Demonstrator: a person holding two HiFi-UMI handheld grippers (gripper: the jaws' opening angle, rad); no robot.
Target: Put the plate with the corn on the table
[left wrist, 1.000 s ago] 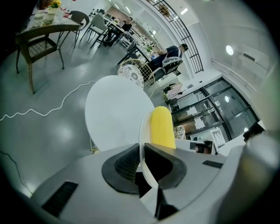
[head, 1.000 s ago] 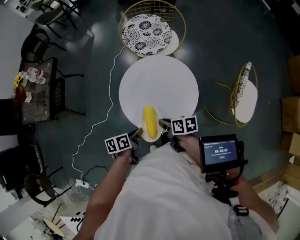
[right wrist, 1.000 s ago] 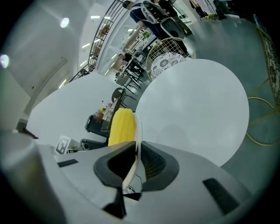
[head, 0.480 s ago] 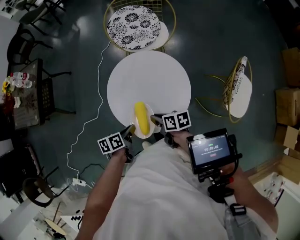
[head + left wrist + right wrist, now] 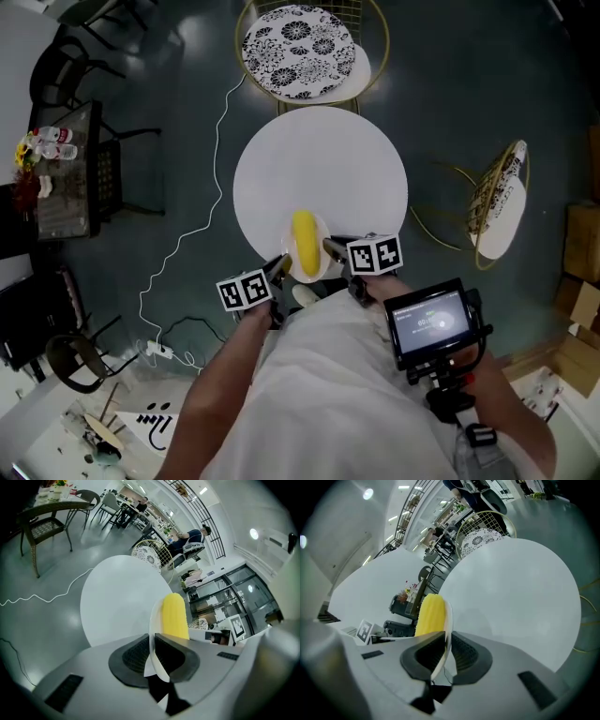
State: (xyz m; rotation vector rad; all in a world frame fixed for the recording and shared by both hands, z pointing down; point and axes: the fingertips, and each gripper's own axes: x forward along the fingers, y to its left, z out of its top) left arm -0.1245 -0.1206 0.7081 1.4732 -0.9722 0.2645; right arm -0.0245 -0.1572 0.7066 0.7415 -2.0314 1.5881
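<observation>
Left gripper (image 5: 278, 267) and right gripper (image 5: 330, 248) are each pinched shut on opposite rims of the plate (image 5: 319, 269), so it stays level and the corn (image 5: 304, 242) doesn't roll off. In the head view the plate is centre frame, over the near edge of the round white table (image 5: 319, 159). I can't tell whether it's touching down.

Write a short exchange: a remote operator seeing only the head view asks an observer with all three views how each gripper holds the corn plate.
Operator: Head view only. Is the left gripper clamped on the plate?
Observer: Yes, the left gripper view shows its jaws shut on the plate's rim.
Operator: And the right gripper?
Observer: Shut on the opposite rim; the corn lies just beyond its jaws.
</observation>
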